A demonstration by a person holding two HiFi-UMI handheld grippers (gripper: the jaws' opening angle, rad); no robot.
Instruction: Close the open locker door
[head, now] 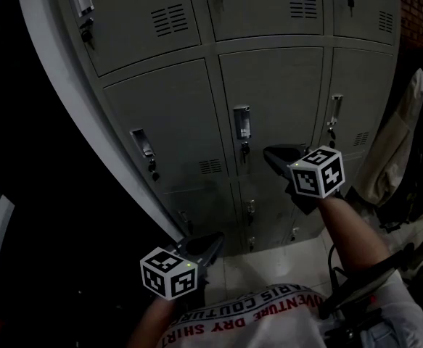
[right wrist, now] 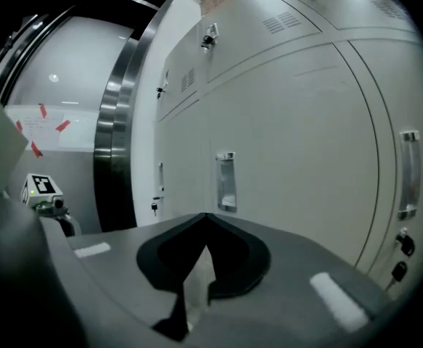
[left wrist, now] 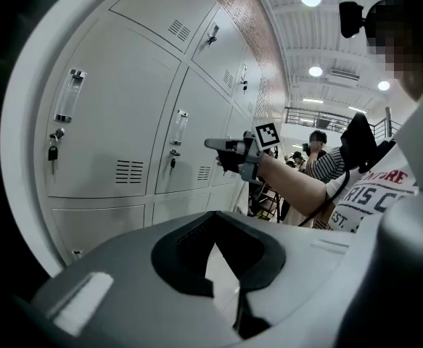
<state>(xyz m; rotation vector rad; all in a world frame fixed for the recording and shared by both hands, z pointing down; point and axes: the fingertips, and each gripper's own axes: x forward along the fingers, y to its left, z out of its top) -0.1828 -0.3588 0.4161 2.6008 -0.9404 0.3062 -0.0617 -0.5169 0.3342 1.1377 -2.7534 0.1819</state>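
So the person has the right gripper (head: pixel 270 155) held up to the middle row of the locker bank (head: pixel 160 107), tips just in front of the locker door (head: pixel 273 96). From the left gripper view there looks to be a thin gap between tips and metal, though contact can't be ruled out. That door sits flush with its neighbours, its handle (head: pixel 242 124) on its left edge. The jaws are pressed together with nothing in them.

The left gripper (head: pixel 210 243) hangs low and near, down by the bottom row, well apart from the right one. Its jaws are together too, and only bare floor (head: pixel 269 263) shows past them.

Room-wise, the pale left end edge (head: pixel 88 122) of the bank runs diagonally down toward the left gripper, with darkness to its left. On the right it's tighter: a light garment (head: pixel 398 140) hangs beside the last column of doors, under a brick wall (head: pixel 418 6). The right gripper view shows a dark metal door frame (right wrist: pixel 117 122) farther along past the lockers.
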